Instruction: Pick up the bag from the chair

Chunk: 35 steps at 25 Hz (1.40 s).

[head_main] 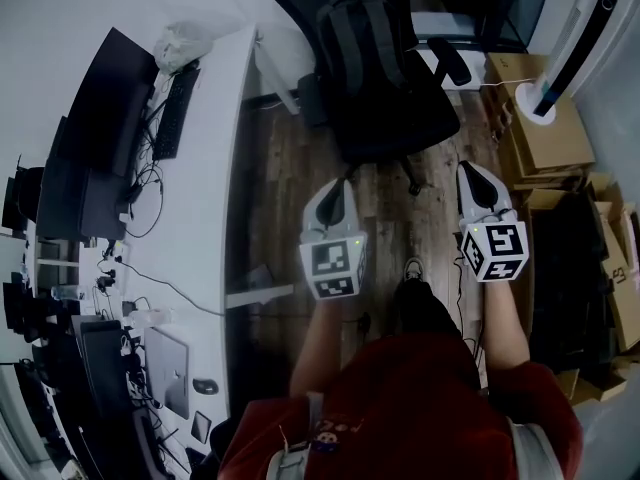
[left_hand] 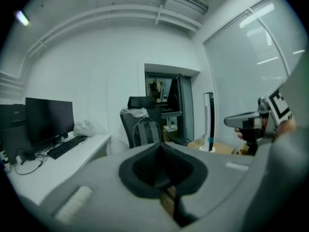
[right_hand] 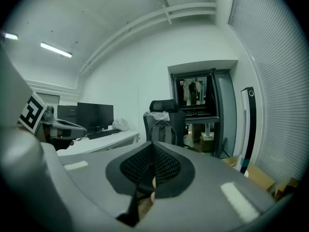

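A dark backpack (head_main: 366, 40) with grey straps leans upright against the back of a black office chair (head_main: 395, 113) at the top middle of the head view. It also shows far ahead as the backpack (left_hand: 144, 132) in the left gripper view and the backpack (right_hand: 164, 131) in the right gripper view. My left gripper (head_main: 342, 190) and right gripper (head_main: 467, 173) are both shut and empty, side by side over the wooden floor, a short way in front of the chair and apart from it.
A long white desk (head_main: 205, 198) with monitors, a keyboard (head_main: 176, 110) and cables runs along the left. Cardboard boxes (head_main: 545, 128) and a tall white tower fan (head_main: 570, 43) stand at the right. A wheeled chair base (head_main: 410, 178) sits between the grippers.
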{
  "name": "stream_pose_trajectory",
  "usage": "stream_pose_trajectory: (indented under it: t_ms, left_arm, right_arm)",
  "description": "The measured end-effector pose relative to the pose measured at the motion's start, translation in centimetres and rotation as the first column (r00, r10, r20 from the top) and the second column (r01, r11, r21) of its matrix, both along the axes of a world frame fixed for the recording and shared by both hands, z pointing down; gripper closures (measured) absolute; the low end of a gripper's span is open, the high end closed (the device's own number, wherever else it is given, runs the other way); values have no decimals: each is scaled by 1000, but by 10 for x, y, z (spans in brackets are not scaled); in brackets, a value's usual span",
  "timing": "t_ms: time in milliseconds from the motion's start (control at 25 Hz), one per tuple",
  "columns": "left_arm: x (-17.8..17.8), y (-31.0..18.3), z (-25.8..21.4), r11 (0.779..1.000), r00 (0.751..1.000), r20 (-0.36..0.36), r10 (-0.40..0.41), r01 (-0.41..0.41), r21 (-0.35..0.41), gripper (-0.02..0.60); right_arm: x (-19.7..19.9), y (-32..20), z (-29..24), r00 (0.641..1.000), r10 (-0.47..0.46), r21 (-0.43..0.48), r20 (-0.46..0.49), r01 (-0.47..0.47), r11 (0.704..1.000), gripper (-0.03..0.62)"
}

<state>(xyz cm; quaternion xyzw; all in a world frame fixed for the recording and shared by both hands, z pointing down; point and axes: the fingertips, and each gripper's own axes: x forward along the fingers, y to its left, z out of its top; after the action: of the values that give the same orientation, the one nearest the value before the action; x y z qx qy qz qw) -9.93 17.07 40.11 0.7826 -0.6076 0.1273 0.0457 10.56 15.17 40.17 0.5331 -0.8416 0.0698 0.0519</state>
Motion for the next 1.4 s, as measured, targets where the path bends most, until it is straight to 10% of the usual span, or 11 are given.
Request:
stream_pose_trajectory:
  t_ms: [1400]
  left_arm:
    - [36,-270,-13,999,999,40,-16,15,32,584]
  right_arm:
    - [27,-272,-18,999,-47,51,6,47,998,594]
